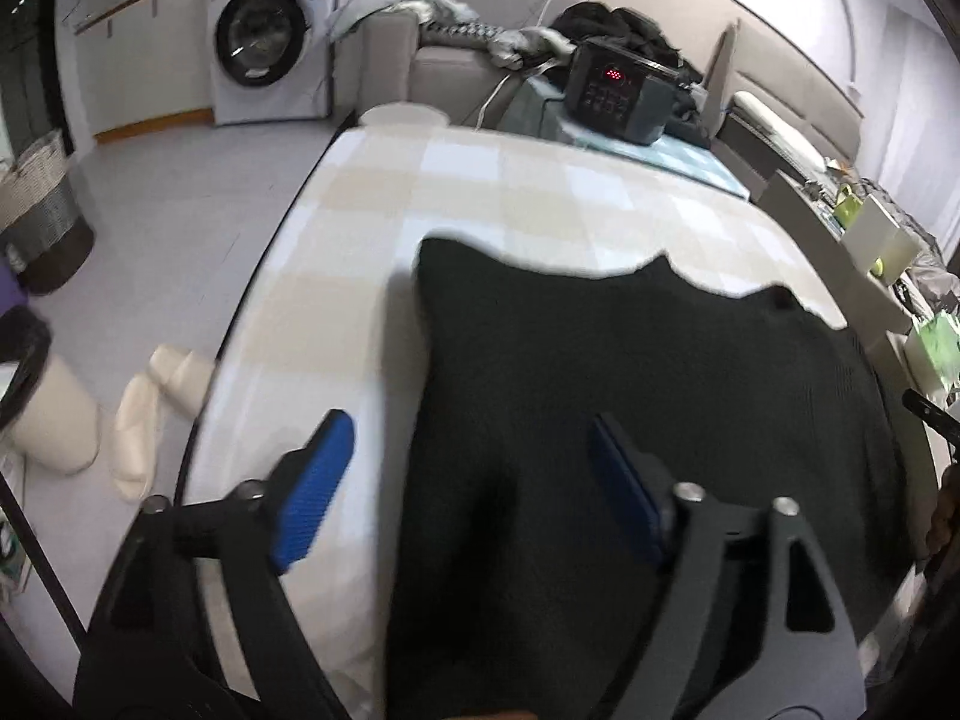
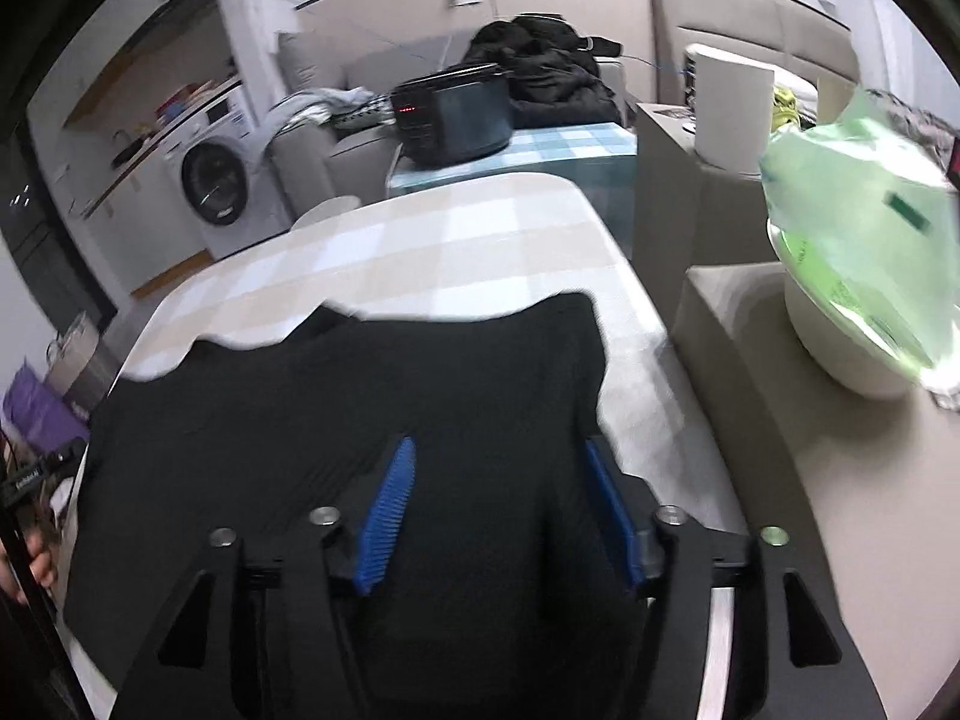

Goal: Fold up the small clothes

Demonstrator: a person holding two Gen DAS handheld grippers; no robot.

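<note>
Now a black garment (image 1: 630, 390) is seen spread flat across the near half of the checked tabletop (image 1: 480, 180), its wavy far edge lying well short of the tabletop's far end. The left tool (image 1: 468, 462) is held wide open above the garment's left edge, one blue pad (image 1: 312, 492) over bare cloth cover, the other over black fabric; nothing is gripped. The right tool (image 2: 498, 492) is likewise held open, both pads (image 2: 390, 516) over the garment near its right edge, nothing clamped. A dark cooker (image 2: 456, 114) is seen beyond the tabletop, and a green bag (image 2: 864, 252) to the right.
</note>
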